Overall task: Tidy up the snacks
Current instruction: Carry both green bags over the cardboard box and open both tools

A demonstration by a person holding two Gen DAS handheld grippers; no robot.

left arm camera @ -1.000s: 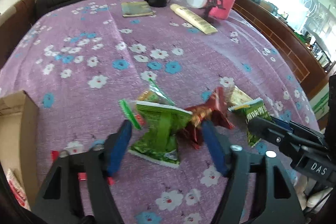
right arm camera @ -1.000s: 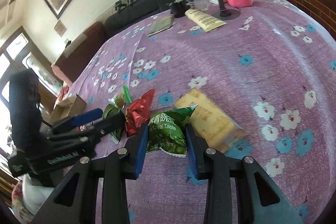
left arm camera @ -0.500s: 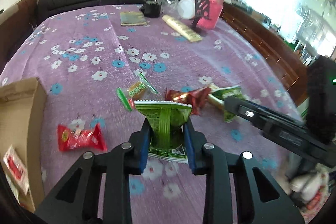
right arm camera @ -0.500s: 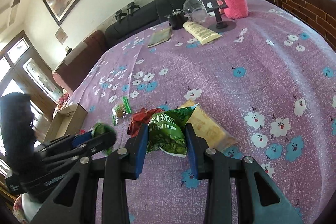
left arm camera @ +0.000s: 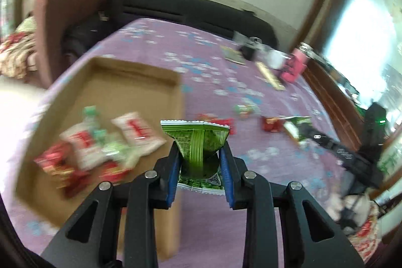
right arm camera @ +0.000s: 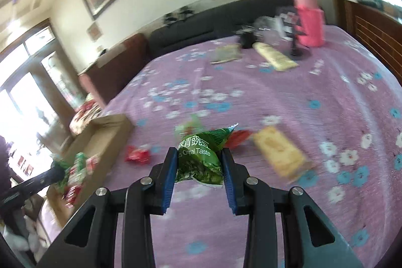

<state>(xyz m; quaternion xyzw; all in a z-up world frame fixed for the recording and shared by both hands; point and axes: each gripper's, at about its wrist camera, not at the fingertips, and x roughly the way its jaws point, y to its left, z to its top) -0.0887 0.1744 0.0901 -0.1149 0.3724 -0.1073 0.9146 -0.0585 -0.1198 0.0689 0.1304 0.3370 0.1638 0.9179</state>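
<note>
My left gripper (left arm camera: pixel 199 155) is shut on a green snack packet (left arm camera: pixel 198 142) and holds it in the air beside the right wall of an open cardboard box (left arm camera: pixel 135 72). The box holds several red, white and green snack packets (left arm camera: pixel 85 142). My right gripper (right arm camera: pixel 199 157) is shut on a green pea snack packet (right arm camera: pixel 201 157), lifted over the purple flowered cloth (right arm camera: pixel 276 97). Loose on the cloth lie a yellow biscuit pack (right arm camera: pixel 279 155), red packets (right arm camera: pixel 138 155) and a small green-red packet (right arm camera: pixel 191 126). The box also shows in the right wrist view (right arm camera: pixel 105 127).
At the table's far end stand a pink-sleeved bottle (right arm camera: pixel 309 21), a phone stand (right arm camera: pixel 297 49), a cream tube (right arm camera: pixel 275 58), a booklet (right arm camera: pixel 224 54) and a dark object (right arm camera: pixel 247 38). A dark sofa (left arm camera: pixel 191 9) lies behind the table. A wooden rail (right arm camera: pixel 377 29) runs on the right.
My left gripper closed on the green packet, lifted it and swung left to the cardboard box. My right gripper kept its green pea packet and raised it off the cloth.
</note>
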